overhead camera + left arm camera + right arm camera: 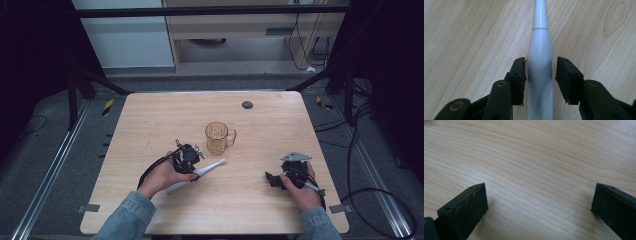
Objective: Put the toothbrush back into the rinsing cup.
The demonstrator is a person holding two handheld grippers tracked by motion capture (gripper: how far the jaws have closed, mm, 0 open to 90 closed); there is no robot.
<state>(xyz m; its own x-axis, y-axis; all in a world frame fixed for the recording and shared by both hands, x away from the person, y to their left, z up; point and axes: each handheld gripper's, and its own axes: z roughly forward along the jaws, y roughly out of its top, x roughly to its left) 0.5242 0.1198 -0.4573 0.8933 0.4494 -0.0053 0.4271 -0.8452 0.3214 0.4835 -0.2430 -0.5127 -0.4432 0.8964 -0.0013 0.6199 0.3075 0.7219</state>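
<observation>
A white electric toothbrush [196, 175] is seen lying flat on the wooden bench [150, 120], a little towards the near edge and left of the middle, with its brush head directed towards the right edge and slightly away from the person. The left gripper [192, 162] is held over the handle of the toothbrush by the left hand [165, 176]. In the left gripper view the handle [540, 75] is seen between the two black jaws, which are drawn in narrow around it; the left pad lies at the handle, while a thin gap is visible at the right pad, so a firm hold is not shown. An amber plastic mug [218, 137] is stood upright just beyond the toothbrush, near the middle of the bench, its handle turned towards the right edge. The right gripper [272, 179] is rested low near the right near corner, its jaws spread wide over bare wood.
</observation>
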